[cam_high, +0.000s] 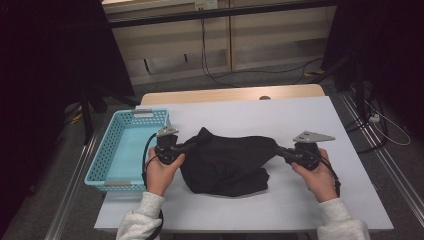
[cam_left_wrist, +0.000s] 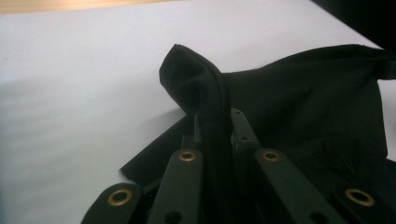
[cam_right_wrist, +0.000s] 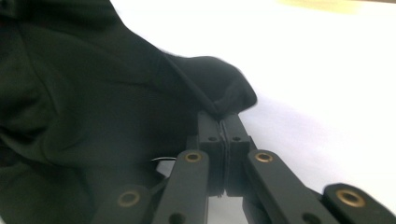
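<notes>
A black cloth garment lies bunched in the middle of the white table. My left gripper is shut on the garment's left edge; a fold of the black fabric sticks up past the closed jaws. My right gripper is shut on the right edge, where a small bunch of cloth pokes out beyond its jaws. The fabric stretches between the two grippers, and its lower part sags onto the table in folds.
A light blue plastic basket stands at the table's left edge, close beside my left hand. A wooden strip runs along the far edge of the table. Cables lie on the floor beyond the table.
</notes>
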